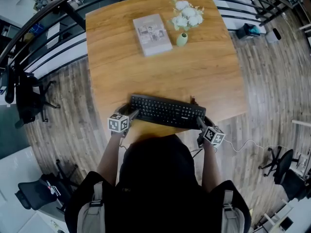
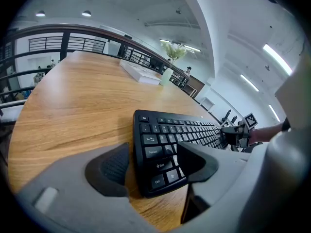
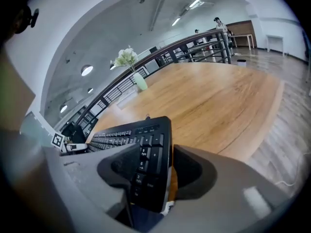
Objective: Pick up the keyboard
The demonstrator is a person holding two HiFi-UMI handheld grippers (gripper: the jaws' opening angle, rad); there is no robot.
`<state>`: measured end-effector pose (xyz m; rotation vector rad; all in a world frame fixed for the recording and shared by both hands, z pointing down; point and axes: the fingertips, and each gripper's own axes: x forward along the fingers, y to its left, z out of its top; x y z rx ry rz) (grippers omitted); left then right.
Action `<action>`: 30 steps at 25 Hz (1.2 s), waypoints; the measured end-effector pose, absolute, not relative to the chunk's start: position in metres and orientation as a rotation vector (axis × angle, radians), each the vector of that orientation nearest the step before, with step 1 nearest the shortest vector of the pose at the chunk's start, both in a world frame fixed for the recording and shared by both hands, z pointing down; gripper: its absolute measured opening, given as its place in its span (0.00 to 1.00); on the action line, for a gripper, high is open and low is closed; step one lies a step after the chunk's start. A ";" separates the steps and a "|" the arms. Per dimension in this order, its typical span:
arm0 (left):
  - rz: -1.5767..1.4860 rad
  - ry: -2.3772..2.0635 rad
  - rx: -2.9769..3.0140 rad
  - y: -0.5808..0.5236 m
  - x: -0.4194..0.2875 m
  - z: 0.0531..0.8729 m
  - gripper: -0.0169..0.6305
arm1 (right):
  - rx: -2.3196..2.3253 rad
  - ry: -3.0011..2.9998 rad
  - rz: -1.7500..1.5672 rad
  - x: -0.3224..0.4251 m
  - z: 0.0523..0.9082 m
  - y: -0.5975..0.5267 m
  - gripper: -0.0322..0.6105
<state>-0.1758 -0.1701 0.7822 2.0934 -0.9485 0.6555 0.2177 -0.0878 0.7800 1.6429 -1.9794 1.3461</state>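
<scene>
A black keyboard (image 1: 167, 111) lies on the wooden table (image 1: 194, 76), close to its near edge. My left gripper (image 1: 132, 113) is at the keyboard's left end. In the left gripper view the left gripper (image 2: 153, 164) straddles that end of the keyboard (image 2: 180, 135): one finger lies over the keys, and a strip of wood shows between the other pad and the keyboard's edge. My right gripper (image 1: 199, 122) is at the right end. In the right gripper view the right gripper (image 3: 155, 171) has the number-pad end of the keyboard (image 3: 146, 149) between its jaws, with a thin gap beside one pad.
A grey book (image 1: 152, 34) and a small green vase (image 1: 182, 39) of white flowers stand at the table's far side. Black railings run behind the table. Office chairs (image 1: 29, 98) stand on the wooden floor at the left and right. A white cable (image 1: 243, 144) lies on the floor.
</scene>
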 end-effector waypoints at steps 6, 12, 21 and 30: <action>0.655 -0.953 2.096 -0.171 -0.177 0.783 0.48 | 1.617 -1.970 1.208 0.215 0.778 -0.089 0.37; 0.603 -0.955 2.075 -0.170 -0.172 0.783 0.48 | 1.641 -1.998 1.416 0.217 0.784 -0.087 0.36; 0.609 -0.995 2.064 -0.170 -0.177 0.782 0.45 | 1.636 -1.984 1.414 0.214 0.782 -0.086 0.35; 0.535 -1.056 2.072 -0.173 -0.188 0.762 0.45 | 1.639 -2.043 1.380 0.207 0.767 -0.096 0.35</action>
